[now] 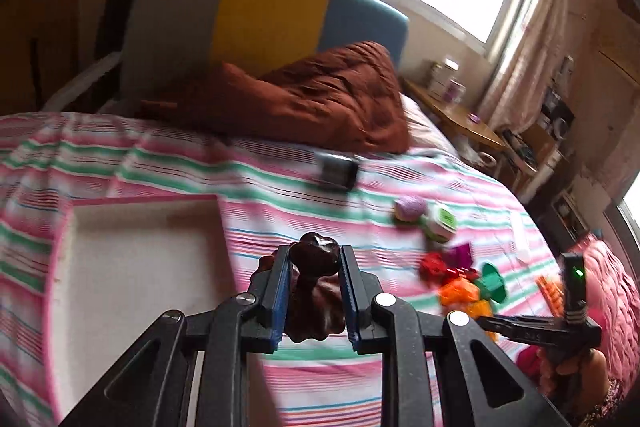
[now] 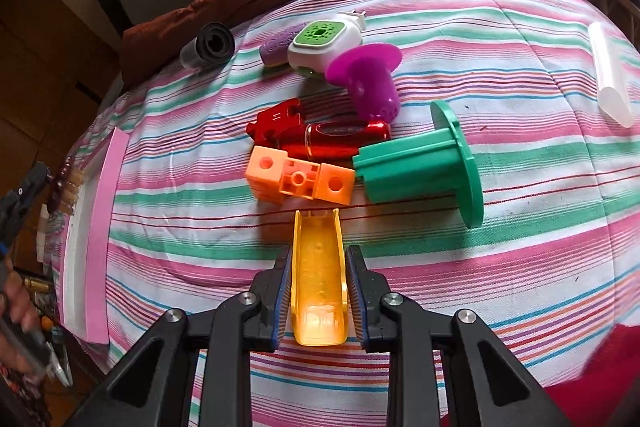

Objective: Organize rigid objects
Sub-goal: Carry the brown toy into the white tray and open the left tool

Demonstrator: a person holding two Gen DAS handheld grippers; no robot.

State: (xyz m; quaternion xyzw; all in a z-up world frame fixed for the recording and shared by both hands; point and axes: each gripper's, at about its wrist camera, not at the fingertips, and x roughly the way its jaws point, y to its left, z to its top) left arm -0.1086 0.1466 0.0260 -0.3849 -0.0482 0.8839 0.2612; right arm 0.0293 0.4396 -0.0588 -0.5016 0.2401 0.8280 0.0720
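My left gripper (image 1: 315, 257) is shut on a dark brown knobbly piece (image 1: 314, 291) and holds it just right of the white tray with a pink rim (image 1: 132, 259). My right gripper (image 2: 319, 259) is closed around a yellow channel-shaped piece (image 2: 319, 287) that lies on the striped bed cover. Ahead of it lie an orange block piece (image 2: 300, 181), a red shiny piece (image 2: 316, 135), a green spool (image 2: 424, 165), a purple plunger-shaped piece (image 2: 368, 79), a white and green plug-in device (image 2: 324, 43) and a black roll (image 2: 210, 45).
A clear tube (image 2: 612, 75) lies at the far right of the bed. A brown duvet (image 1: 320, 95) is heaped at the bed head. A wooden bedside table (image 1: 452, 107) stands by the window. The tray (image 2: 98, 239) shows at the left bed edge.
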